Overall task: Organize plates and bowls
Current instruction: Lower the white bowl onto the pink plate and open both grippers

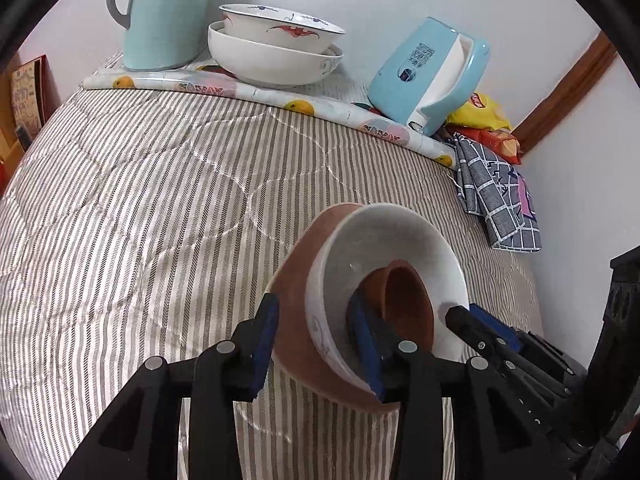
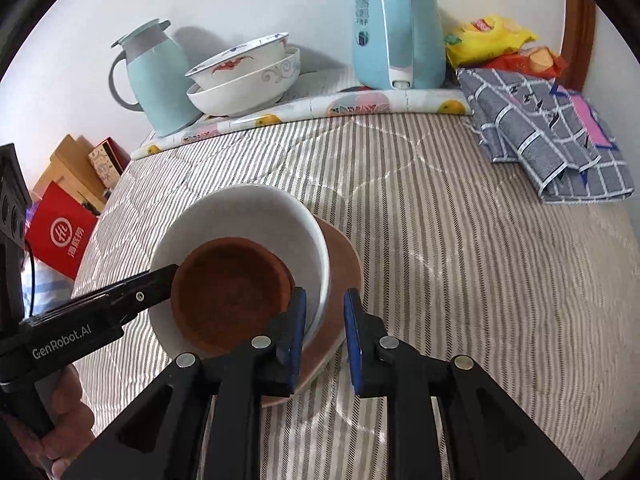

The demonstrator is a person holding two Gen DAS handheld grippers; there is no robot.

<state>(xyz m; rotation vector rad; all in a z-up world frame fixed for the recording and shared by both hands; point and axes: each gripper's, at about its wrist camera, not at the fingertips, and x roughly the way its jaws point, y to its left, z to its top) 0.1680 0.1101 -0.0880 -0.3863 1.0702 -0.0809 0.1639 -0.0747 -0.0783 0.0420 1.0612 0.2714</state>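
On the striped quilt stands a stack: a brown plate, a white bowl on it, and a small brown bowl inside. My left gripper straddles the near edge of plate and white bowl, one finger outside the plate, the other inside the bowl; its pads do not press. My right gripper straddles the white bowl's wall on the opposite side, open, with gaps at both pads. Each gripper's fingertip shows in the other's view.
At the back, on a fruit-patterned mat, are two nested white bowls, a pale blue jug and a blue kettle. A checked grey cloth and snack bags lie right. A red box stands beyond the left edge.
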